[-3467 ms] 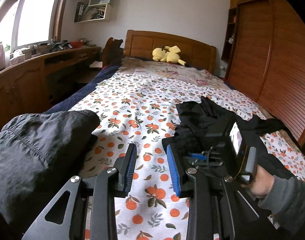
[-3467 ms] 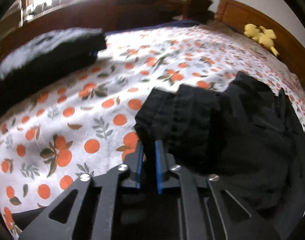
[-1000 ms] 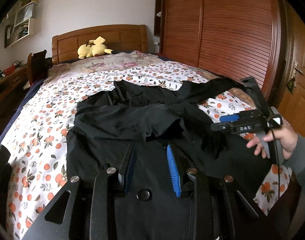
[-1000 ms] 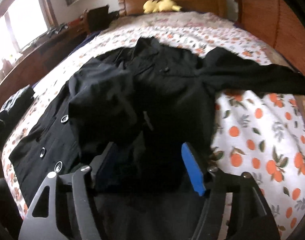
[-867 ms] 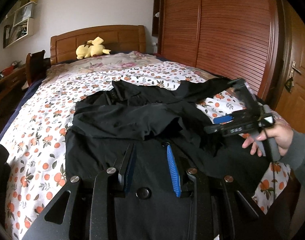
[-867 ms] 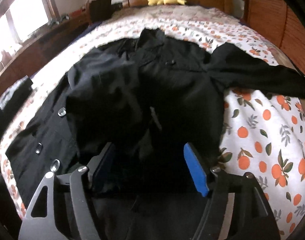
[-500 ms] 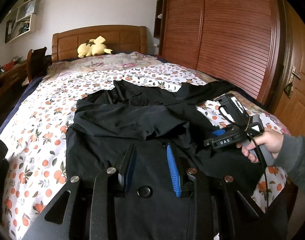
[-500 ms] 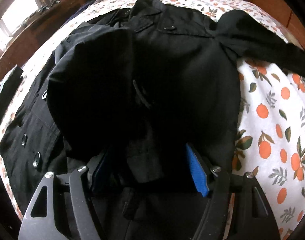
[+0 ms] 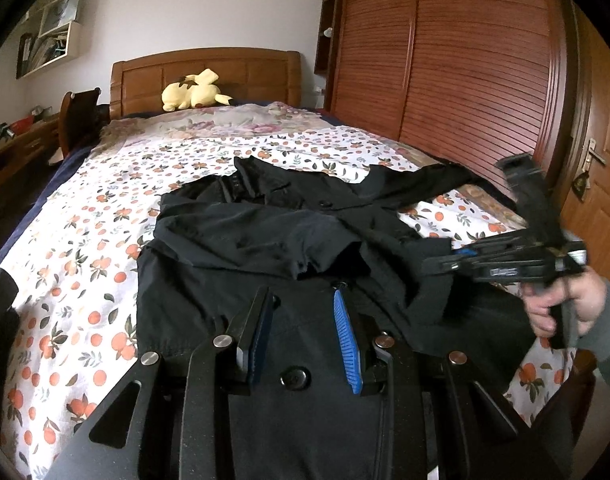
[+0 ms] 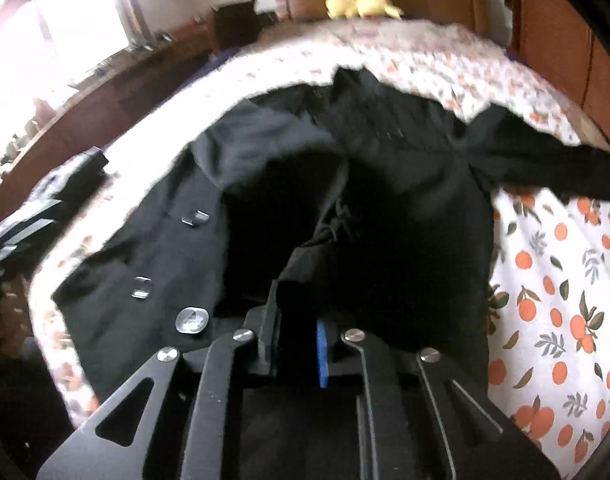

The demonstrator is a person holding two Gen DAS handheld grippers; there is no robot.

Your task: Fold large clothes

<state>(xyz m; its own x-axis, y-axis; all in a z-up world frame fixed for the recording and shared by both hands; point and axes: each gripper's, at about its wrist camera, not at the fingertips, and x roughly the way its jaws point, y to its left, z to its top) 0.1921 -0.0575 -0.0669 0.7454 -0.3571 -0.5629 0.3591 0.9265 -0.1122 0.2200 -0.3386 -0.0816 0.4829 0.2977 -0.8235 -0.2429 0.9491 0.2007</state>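
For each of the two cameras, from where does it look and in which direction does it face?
Left wrist: sits on the left gripper, low over the black coat, facing up the bed to the headboard; its open fingers show, plus the right hand with its gripper.
Right wrist: sits on the right gripper, looking down on the coat toward the headboard; its fingers, shut on black cloth, show.
Shared: coat, bed, yellow plush toy.
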